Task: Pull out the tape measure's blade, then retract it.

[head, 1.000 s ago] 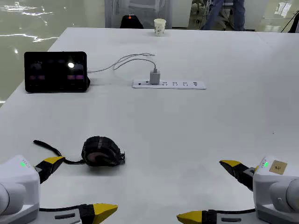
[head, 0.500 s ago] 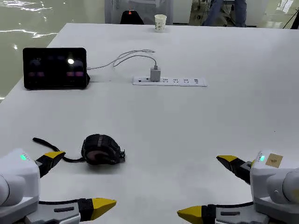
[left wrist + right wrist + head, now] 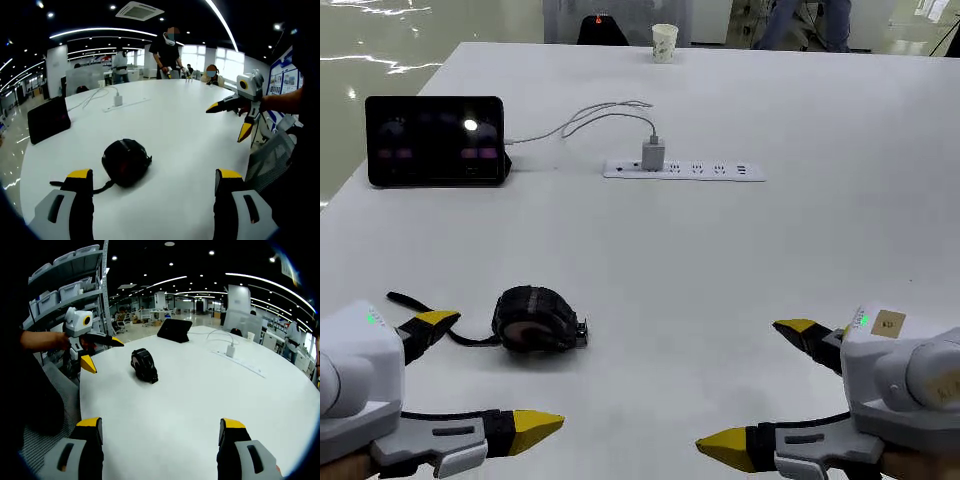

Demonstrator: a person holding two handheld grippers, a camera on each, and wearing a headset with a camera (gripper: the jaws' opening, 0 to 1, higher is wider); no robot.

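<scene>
Two grippers are wide open, and both hold nothing. The left gripper [image 3: 492, 372] has its yellow fingertips [image 3: 536, 424] far apart. The tape measure [image 3: 532, 320] lies on the white table [image 3: 720, 260] just in front of this gripper. In the left gripper view it sits ahead of the gap between the two jaws, a bit to the left side. No finger touches its round black body. Its thin black strap [image 3: 415, 303] runs out to the left, close by one yellow tip. I cannot tell if they touch. The right gripper [image 3: 752, 386] is well apart from the tape measure, over on the other side. Farther back lie a power strip [image 3: 685, 172] with a white plug [image 3: 652, 157], a dark tablet [image 3: 435, 140], and a paper cup [image 3: 664, 42].
</scene>
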